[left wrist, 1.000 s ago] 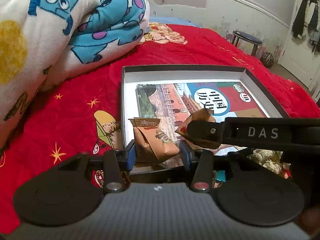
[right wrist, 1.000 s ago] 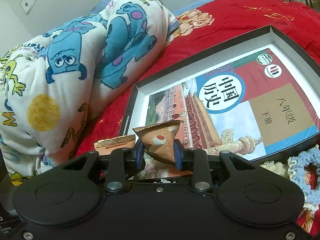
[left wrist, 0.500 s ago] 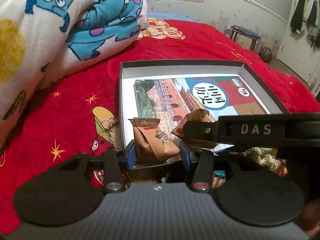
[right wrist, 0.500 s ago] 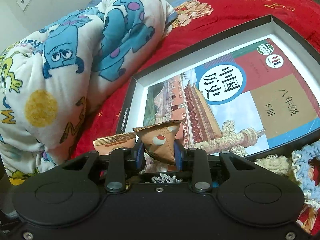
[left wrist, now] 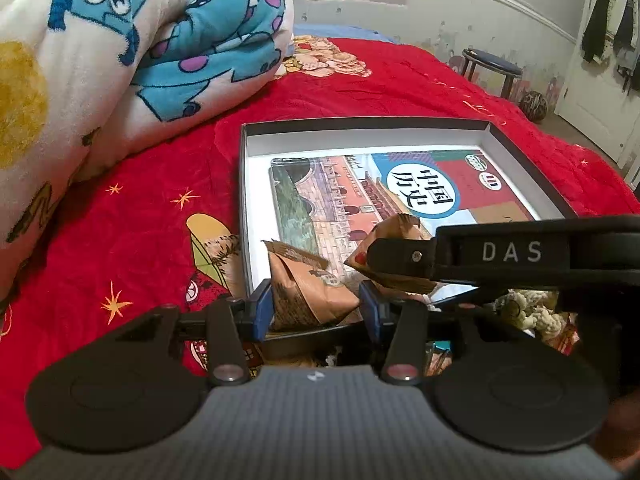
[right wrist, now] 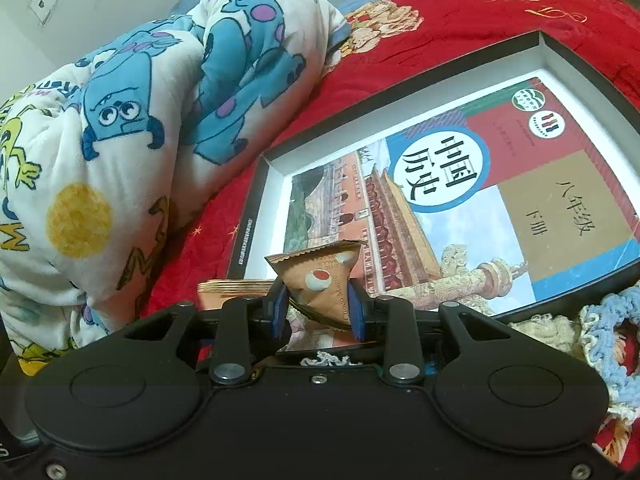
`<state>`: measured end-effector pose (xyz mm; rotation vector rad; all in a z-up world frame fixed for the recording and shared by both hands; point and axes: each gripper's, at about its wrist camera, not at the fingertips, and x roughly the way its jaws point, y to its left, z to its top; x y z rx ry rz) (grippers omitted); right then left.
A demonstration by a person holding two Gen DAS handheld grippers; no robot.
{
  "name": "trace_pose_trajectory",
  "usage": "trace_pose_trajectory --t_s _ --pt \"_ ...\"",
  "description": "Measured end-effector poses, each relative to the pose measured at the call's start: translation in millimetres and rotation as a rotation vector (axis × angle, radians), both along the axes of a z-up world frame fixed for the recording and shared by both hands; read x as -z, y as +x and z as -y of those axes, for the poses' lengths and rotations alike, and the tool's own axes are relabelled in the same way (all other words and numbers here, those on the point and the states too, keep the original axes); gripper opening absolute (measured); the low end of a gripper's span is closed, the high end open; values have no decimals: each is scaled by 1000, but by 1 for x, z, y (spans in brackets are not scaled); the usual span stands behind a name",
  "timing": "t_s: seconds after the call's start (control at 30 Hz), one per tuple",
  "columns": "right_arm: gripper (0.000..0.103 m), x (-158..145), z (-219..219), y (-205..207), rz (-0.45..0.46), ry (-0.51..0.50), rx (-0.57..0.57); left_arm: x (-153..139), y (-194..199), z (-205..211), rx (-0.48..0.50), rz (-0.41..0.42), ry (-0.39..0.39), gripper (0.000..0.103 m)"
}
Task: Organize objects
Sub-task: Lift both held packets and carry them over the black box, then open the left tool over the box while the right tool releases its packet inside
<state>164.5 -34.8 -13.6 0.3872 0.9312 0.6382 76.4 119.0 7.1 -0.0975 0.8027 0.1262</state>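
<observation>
both grippers point forward and downward over the near edge of a shallow black box (left wrist: 524, 152) lying on a red bedspread (left wrist: 132, 216).

left gripper (left wrist: 316, 306): its blue-padded fingers (left wrist: 262, 304) are clamped on a brown snack packet (left wrist: 308, 288). the packet stands tilted, crimped top edge upward, at the near left corner of the box, partly over the box rim. in the right wrist view only the crimped edge of this packet (right wrist: 228, 286) shows, just left of the right gripper.

right gripper (right wrist: 318, 306): its fingers (right wrist: 358, 312) are pressed onto a second, triangular brown snack packet (right wrist: 320, 280) marked with a red-and-white circle. the packet points tip down, wide crimped edge up. in the left wrist view the right gripper's finger, lettered "das", enters from the right and lies level across the frame, with the triangular packet (left wrist: 396, 232) at its tip, above the near part of the box and just beside the left packet. contact between the two packets cannot be told.

box contents: a textbook (right wrist: 472, 200) lies flat on the white box floor.

surroundings: a folded cartoon-print blanket (left wrist: 120, 52) lies on the bed to the left of the box. a blue and cream crocheted item (right wrist: 608, 320) lies near the box's near right corner.
</observation>
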Motion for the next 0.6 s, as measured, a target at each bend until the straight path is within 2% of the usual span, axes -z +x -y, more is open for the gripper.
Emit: trace_pose_trajectory --t_s 0.33,0.5,0.6 --pt "30 0 -5 -2 8 -13 -1 -5 -3 0 -10 17 31 54" --pt "31 -1 -4 -2 17 -4 -4 -5 -3 -1 -4 15 20 62" --pt "31 -1 -4 -1 19 -6 -5 -6 -5 1 5 17 29 62"
